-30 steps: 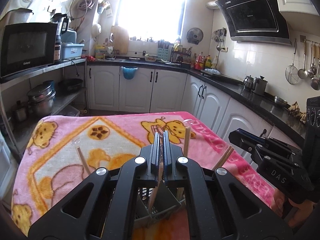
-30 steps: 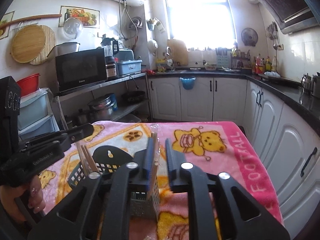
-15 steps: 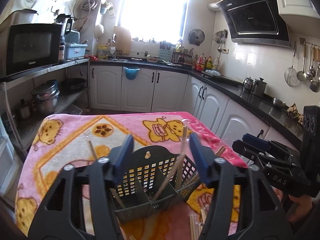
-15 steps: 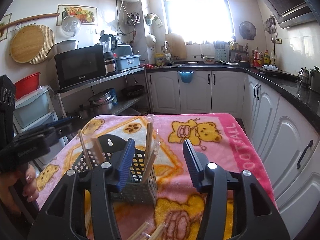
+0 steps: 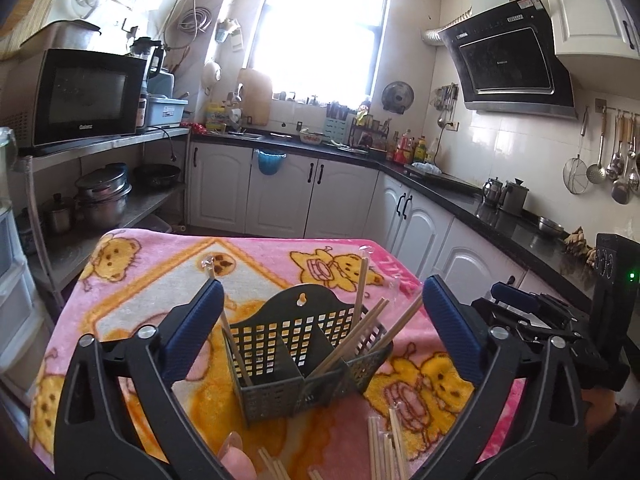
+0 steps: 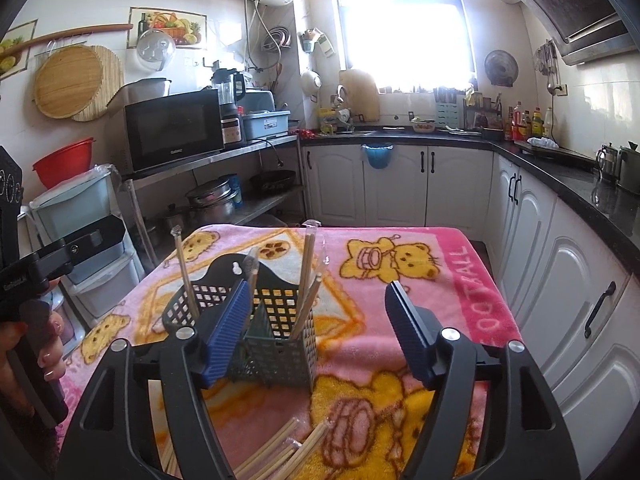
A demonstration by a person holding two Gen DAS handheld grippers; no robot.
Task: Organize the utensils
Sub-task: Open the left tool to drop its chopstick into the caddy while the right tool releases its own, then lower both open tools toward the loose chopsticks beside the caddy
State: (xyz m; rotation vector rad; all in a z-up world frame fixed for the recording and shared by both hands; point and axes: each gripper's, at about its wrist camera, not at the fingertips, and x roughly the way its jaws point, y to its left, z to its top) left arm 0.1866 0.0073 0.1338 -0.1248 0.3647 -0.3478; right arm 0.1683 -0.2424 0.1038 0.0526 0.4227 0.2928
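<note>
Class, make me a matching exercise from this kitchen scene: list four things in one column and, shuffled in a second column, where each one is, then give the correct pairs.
Things
1. utensil basket
2. loose chopsticks
3. microwave
4. blue bag

Places
A. lying flat on the pink blanket, nearest the camera
B. hanging on a white cabinet door
C. on the metal shelf at the left wall
D. standing in the middle of the pink blanket, chopsticks upright in it

Pairs: 1-D, 2-A, 3-C, 4-B

My dark mesh utensil caddy (image 5: 304, 360) stands upright holding leaning wooden chopsticks (image 5: 360, 292); more loose chopsticks (image 6: 276, 456) lie flat before it.
</note>
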